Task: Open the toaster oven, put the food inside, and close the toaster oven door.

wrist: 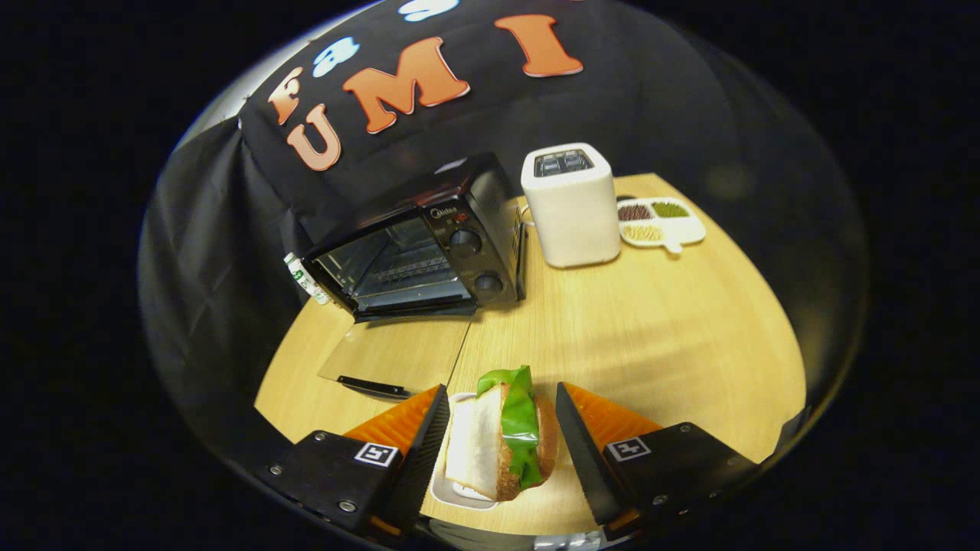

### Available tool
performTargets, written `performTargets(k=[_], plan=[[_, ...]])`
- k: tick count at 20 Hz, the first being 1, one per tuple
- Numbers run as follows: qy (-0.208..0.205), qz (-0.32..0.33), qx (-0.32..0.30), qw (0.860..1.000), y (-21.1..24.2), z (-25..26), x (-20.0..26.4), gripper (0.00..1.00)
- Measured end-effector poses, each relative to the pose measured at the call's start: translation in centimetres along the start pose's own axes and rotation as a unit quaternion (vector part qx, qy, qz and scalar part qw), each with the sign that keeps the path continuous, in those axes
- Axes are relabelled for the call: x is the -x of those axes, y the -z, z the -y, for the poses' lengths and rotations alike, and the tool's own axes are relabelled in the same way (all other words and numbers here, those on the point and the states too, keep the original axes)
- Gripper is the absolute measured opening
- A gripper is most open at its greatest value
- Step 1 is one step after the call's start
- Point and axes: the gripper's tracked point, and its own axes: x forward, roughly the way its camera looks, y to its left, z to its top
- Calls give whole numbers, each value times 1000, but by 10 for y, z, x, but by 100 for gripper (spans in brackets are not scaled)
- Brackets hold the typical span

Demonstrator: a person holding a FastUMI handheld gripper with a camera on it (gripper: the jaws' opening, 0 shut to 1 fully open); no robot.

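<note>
In the gripper view, the gripper (pixel 501 428) has its fingers spread wide, one on each side of the sandwich (pixel 501 436), with a gap visible at the right finger; whether the left one touches the bread I cannot tell. The sandwich stands on edge on a small white plate (pixel 448 490), its long axis running away from the fingers, lettuce at the top. Beyond it on the wooden table (pixel 651 337) sits the toaster oven (pixel 429 245), its door (pixel 398 352) dropped flat toward the fingers.

wall: black cloth (pixel 230 229) | table: pale wood (pixel 651 329) | light: dim surroundings
</note>
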Motion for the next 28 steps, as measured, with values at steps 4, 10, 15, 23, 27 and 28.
performTargets(k=[4,10,15,23,27,28], plan=[[-29,-52,-56,997,12,6,-15,81],[-42,-96,-74,992,29,7,-29,67],[-32,-77,-119,989,18,8,-25,42],[-7,-4,-111,994,-16,-11,2,35],[-9,35,-127,991,-43,-27,0,35],[-9,43,-129,991,-48,-33,-2,35]])
